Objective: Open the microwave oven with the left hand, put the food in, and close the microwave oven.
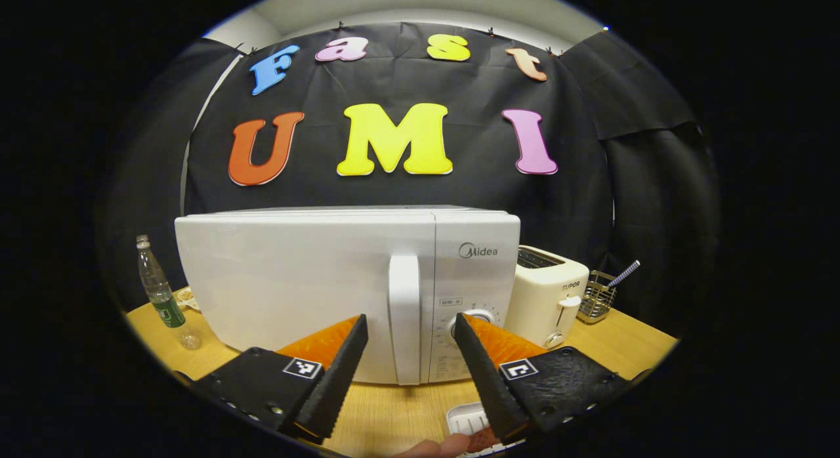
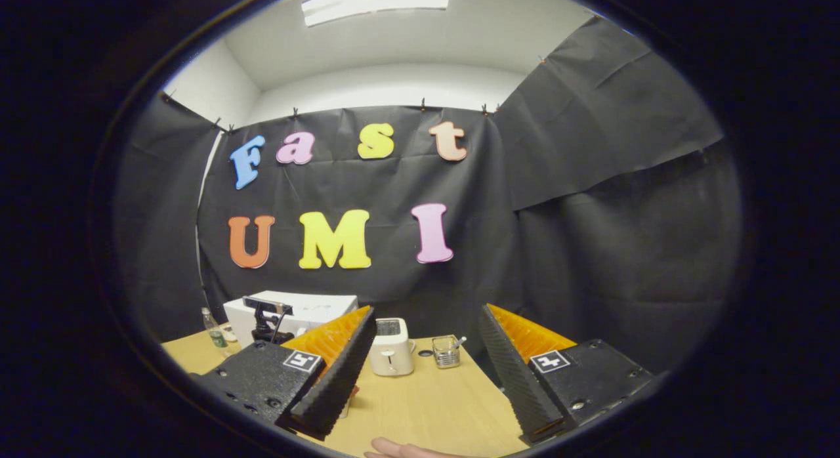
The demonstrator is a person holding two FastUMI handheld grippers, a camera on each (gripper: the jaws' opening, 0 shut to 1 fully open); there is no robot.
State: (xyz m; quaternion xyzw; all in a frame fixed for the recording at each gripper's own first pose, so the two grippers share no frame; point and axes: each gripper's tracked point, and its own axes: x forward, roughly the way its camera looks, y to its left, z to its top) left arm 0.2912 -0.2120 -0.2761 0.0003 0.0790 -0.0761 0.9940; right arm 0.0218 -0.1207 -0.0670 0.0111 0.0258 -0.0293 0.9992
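Left gripper is hovering in front of the microwave oven, jaws spread wide and lining up either side of the vertical door handle, not touching it yet. Door is sitting shut, so opening step is not done. Microwave is standing on the wooden counter, toaster just beside it on its right, a wire utensil holder past that, plastic bottle near its left side.

Handling guess: oven is a heavy rigid box, probably staying put on a steady pull. Handle looks like stiff smooth plastic, likely a bit slippery, so jaws should be closing around mid-height of the bar and pulling outward along the door's swing, hinge seemingly on the left edge. Jerking could be shifting the whole unit.

A white tray with something reddish, probably the food, is lying on the counter at the bottom edge of the left gripper view; contents are too cropped to tell, likely light and soft, so best lifted by the tray rim.

Right gripper is held back, well apart from the microwave, jaws spread and gripping nothing. A fingertip is peeking in at the bottom edge
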